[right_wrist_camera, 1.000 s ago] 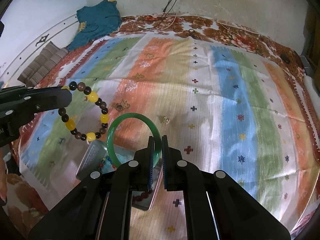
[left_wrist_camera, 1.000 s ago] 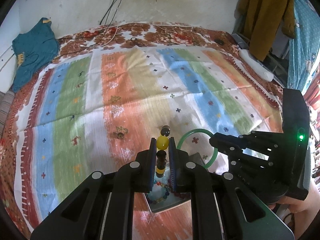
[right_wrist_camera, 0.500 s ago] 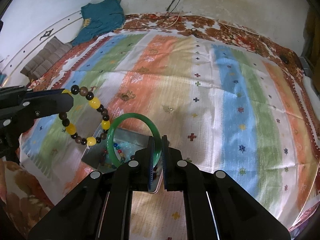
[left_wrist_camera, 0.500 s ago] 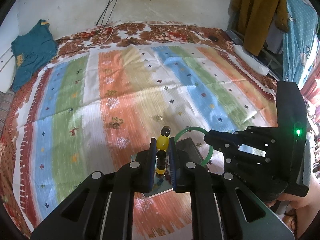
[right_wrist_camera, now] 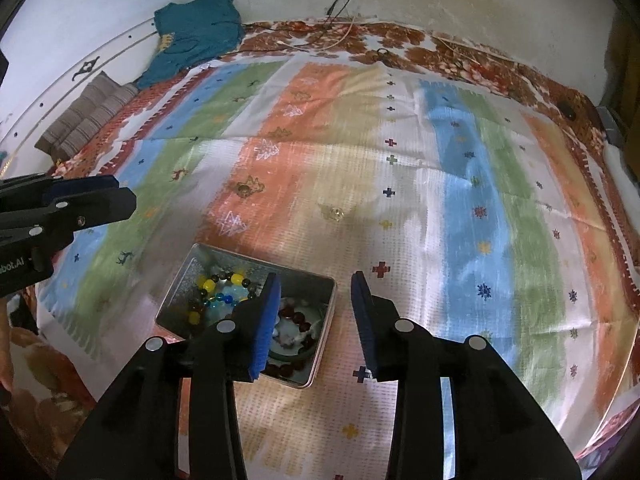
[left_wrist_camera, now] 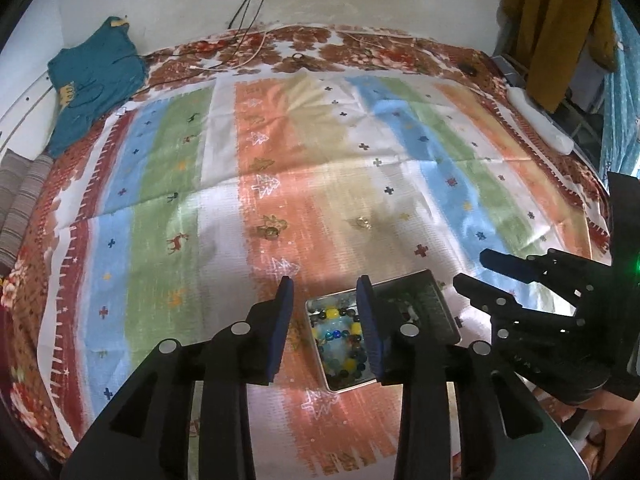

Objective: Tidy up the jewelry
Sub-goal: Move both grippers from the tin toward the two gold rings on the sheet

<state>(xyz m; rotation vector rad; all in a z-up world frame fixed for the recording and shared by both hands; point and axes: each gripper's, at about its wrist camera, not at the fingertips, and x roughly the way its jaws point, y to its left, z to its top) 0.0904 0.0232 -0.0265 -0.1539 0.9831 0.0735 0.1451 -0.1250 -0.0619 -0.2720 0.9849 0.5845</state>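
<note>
A metal tin (left_wrist_camera: 440, 304) (right_wrist_camera: 180, 284) lies open on the striped cloth. The yellow and dark bead bracelet (left_wrist_camera: 334, 314) (right_wrist_camera: 224, 280) lies inside it with blue beads. The green bangle (right_wrist_camera: 316, 346) lies in the tin's right part with dark red beads (right_wrist_camera: 296, 316). My left gripper (left_wrist_camera: 325, 300) is open and empty above the tin's left edge. My right gripper (right_wrist_camera: 316, 296) is open and empty above the tin's right part. Two small pieces, one (left_wrist_camera: 269, 232) (right_wrist_camera: 243, 189) and another (left_wrist_camera: 363, 222) (right_wrist_camera: 336, 213), lie on the cloth beyond the tin.
The striped cloth (left_wrist_camera: 360, 152) covers a bed. A teal garment (left_wrist_camera: 92, 80) and cables (left_wrist_camera: 248, 52) lie at the far edge. A mustard garment (left_wrist_camera: 556, 24) hangs at the far right. The right gripper's body (left_wrist_camera: 560, 320) is at the right of the left view.
Both grippers opened. The bead bracelet dropped from the left gripper into the tin, and the green bangle dropped from the right gripper into the tin. Both grippers rose and pulled back slightly.
</note>
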